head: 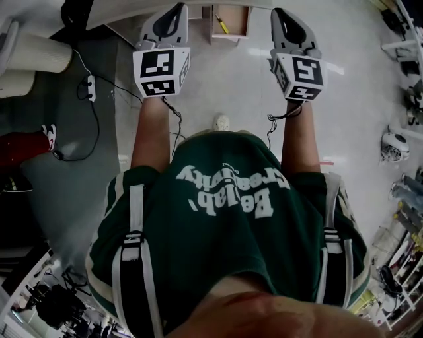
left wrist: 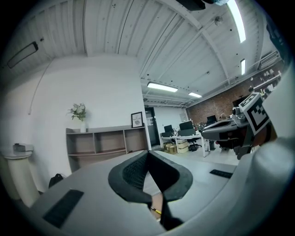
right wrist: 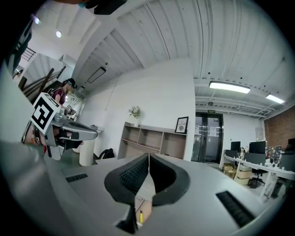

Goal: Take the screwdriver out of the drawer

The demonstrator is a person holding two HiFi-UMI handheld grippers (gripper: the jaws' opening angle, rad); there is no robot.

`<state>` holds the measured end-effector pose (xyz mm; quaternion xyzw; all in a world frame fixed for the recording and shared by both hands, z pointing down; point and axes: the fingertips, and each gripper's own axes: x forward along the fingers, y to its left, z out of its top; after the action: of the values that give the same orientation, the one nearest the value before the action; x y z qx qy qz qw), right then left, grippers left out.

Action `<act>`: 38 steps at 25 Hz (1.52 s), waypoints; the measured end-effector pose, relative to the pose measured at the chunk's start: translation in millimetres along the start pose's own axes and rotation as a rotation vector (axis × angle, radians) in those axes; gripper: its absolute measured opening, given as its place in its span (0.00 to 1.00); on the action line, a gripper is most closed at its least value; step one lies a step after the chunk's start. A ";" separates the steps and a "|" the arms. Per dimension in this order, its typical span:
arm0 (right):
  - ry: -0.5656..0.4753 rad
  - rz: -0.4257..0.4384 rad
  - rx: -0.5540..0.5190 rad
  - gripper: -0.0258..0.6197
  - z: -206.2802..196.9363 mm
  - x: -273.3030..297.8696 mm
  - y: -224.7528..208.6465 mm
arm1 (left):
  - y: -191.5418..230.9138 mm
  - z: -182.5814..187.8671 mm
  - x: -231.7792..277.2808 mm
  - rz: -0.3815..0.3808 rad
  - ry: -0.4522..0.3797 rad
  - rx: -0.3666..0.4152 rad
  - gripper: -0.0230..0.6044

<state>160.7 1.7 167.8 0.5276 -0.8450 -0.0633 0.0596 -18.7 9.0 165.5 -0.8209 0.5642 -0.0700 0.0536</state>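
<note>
An open wooden drawer [head: 245, 24] shows at the top of the head view, ahead of me. A screwdriver with a yellow handle [head: 221, 24] lies inside it. My left gripper [head: 180, 9] and right gripper [head: 277, 13] are held level on either side of the drawer, short of it. Both are shut with nothing between their jaws. In the left gripper view the left gripper [left wrist: 147, 153] has its tips together, and the screwdriver [left wrist: 156, 211] shows below them. In the right gripper view the right gripper [right wrist: 149, 156] is likewise shut, with the yellow handle [right wrist: 141, 216] low in the gap.
A power strip [head: 90, 88] with a black cable lies on the floor at the left. A small white object [head: 221, 122] sits on the floor by my feet. Wooden shelves [left wrist: 99, 143] line the far wall, and a person [right wrist: 64, 90] stands at the left.
</note>
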 end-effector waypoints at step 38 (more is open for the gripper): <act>0.117 -0.087 0.034 0.09 -70.8 251.9 1.4 | 125.1 -96.1 219.3 -0.255 0.008 0.006 0.07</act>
<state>61.5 -227.3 246.3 0.5674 -0.8175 -0.0205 0.0969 -72.9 -241.4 251.2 -0.8855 0.4553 -0.0813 0.0446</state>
